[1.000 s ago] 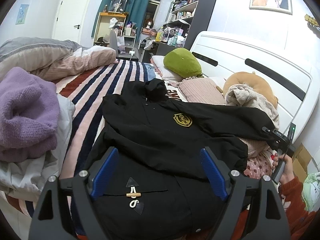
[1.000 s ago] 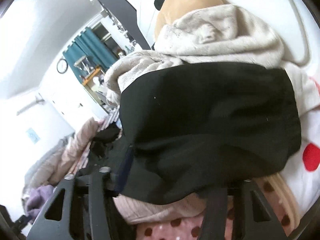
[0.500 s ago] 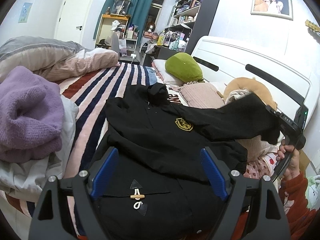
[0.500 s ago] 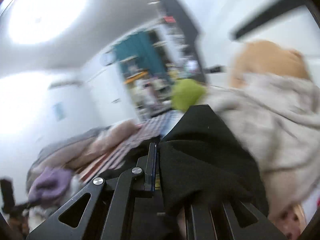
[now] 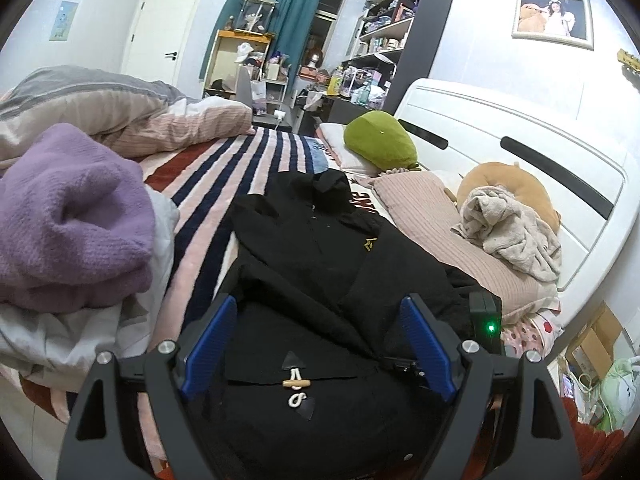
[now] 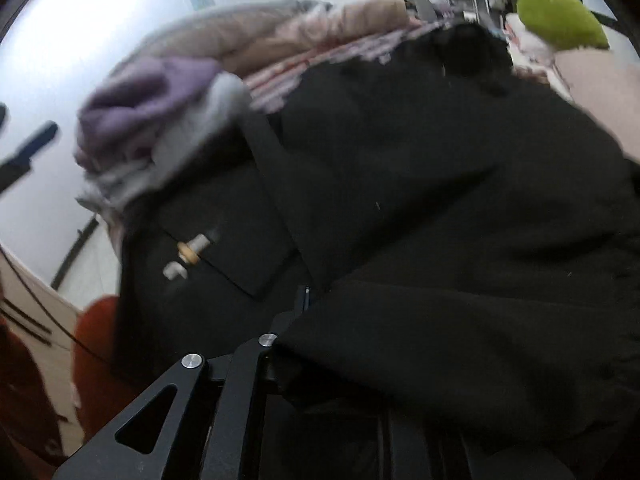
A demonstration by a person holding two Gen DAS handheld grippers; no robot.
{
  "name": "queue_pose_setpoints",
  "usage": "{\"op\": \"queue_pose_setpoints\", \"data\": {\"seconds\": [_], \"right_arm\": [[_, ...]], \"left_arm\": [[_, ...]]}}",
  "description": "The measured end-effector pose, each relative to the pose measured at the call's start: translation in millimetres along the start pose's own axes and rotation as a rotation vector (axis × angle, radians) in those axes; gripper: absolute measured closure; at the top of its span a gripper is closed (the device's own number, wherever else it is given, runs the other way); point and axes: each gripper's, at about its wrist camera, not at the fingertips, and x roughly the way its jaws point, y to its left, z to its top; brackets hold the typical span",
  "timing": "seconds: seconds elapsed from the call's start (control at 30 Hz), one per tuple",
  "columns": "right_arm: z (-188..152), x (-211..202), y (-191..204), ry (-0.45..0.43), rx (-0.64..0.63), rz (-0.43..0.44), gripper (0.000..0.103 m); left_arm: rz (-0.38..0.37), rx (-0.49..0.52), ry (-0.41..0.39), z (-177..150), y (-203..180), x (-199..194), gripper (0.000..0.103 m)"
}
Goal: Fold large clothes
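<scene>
A black hooded coat [image 5: 320, 264] with a wooden toggle [image 5: 295, 382] lies on the striped bed, hood toward the pillows. My left gripper [image 5: 320, 356] hovers open and empty over the coat's lower front. My right gripper [image 6: 320, 312] is shut on the coat's right sleeve [image 6: 460, 340] and holds it over the coat's body; its body shows in the left wrist view [image 5: 486, 320] beside my left gripper's right finger. The sleeve cloth hides the right fingertips.
A purple sweater [image 5: 76, 216] on a grey-white clothes pile lies left of the coat. Pink pillow [image 5: 432, 224], beige garment [image 5: 512, 232], green plush [image 5: 380, 146] and white headboard [image 5: 520, 148] lie to the right. A bunched duvet [image 5: 100, 108] lies at the far left.
My right gripper has carried the sleeve from out over the pillows inward across the coat's body, ending beside my left gripper. My left gripper has stayed open in place.
</scene>
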Motion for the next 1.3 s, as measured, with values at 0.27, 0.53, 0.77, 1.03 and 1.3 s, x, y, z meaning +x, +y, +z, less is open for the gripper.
{"op": "queue_pose_setpoints", "data": {"seconds": [0.27,0.53,0.77,1.03,1.3], "right_arm": [[-4,-87,-12,-0.188,0.053,0.017,0.046],[-16,-123,-44,-0.256,0.162,-0.041,0.045],[-14,-96,-57,-0.245,0.311,0.1,0.027],[21,-80,6,-0.322,0.098,0.145,0.101],[2,22,110,0.042,-0.202,0.244,0.089]], "left_arm": [[-0.005,-0.003,0.002,0,1,2,0.021],[-0.014,0.011,0.011,0,-10,6,0.021],[-0.018,0.01,0.01,0,-12,5,0.021],[0.018,-0.016,-0.005,-7,7,-9,0.021],[0.084,-0.059,0.007,-26,36,-30,0.021]]}}
